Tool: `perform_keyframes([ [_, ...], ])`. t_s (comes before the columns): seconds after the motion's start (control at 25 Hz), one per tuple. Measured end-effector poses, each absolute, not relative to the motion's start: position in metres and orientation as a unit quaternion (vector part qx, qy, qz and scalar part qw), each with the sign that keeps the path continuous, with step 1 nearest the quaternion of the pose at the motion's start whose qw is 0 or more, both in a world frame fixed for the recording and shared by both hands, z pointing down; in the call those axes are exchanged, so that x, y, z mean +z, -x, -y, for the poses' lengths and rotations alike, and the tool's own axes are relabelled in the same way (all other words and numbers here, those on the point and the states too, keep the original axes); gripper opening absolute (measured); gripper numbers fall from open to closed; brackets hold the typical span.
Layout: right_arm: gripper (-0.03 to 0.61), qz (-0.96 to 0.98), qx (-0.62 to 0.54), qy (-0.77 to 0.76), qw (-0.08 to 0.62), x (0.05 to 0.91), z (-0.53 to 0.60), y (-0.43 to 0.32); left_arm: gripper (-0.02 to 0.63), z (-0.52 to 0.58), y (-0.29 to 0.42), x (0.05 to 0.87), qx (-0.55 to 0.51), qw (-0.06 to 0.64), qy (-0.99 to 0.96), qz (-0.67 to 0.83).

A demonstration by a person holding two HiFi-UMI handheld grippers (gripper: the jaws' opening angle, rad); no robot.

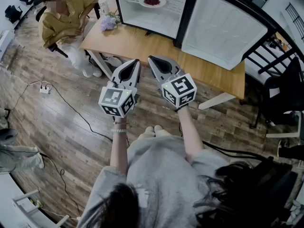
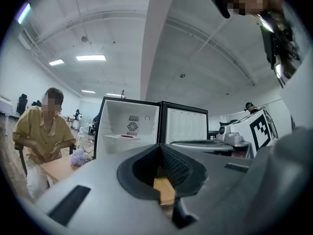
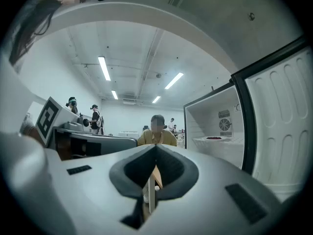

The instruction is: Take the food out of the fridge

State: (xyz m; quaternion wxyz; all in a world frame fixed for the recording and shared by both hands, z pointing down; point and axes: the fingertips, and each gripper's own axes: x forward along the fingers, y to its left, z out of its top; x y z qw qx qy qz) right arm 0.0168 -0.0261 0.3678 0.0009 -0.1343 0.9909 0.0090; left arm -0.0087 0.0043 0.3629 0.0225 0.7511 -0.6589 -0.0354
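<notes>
2 grey plastic grippers are held level, side by side. Left gripper (image 1: 134,63) jaws are pressed together, nothing between. Right gripper (image 1: 152,60) is the same, tips meeting, empty. Beyond is a light wooden desk (image 1: 142,44) with purple flowers (image 1: 108,23) at its left corner. On it stands a black-framed fridge (image 1: 184,15), door swung open, white ribbed liner. The food (image 1: 152,1) is a dark red heap on a round white plate (image 1: 163,3) on the fridge's shelf, well apart from both jaws.
</notes>
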Motion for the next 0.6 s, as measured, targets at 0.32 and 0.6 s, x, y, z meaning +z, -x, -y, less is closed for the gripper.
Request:
perform_keyframes([
  [0.32, 0.009, -0.991, 0.006, 0.131, 0.002, 0.367, 0.026, -0.015, 0.008, -0.006, 0.01, 0.361, -0.033, 0.02, -0.748, 0.662],
  [0.6, 0.009, -0.992, 0.0, 0.126, 0.008, 0.362, 0.04, -0.017, 0.008, 0.005, 0.009, 0.358, -0.036, 0.018, -0.74, 0.671],
])
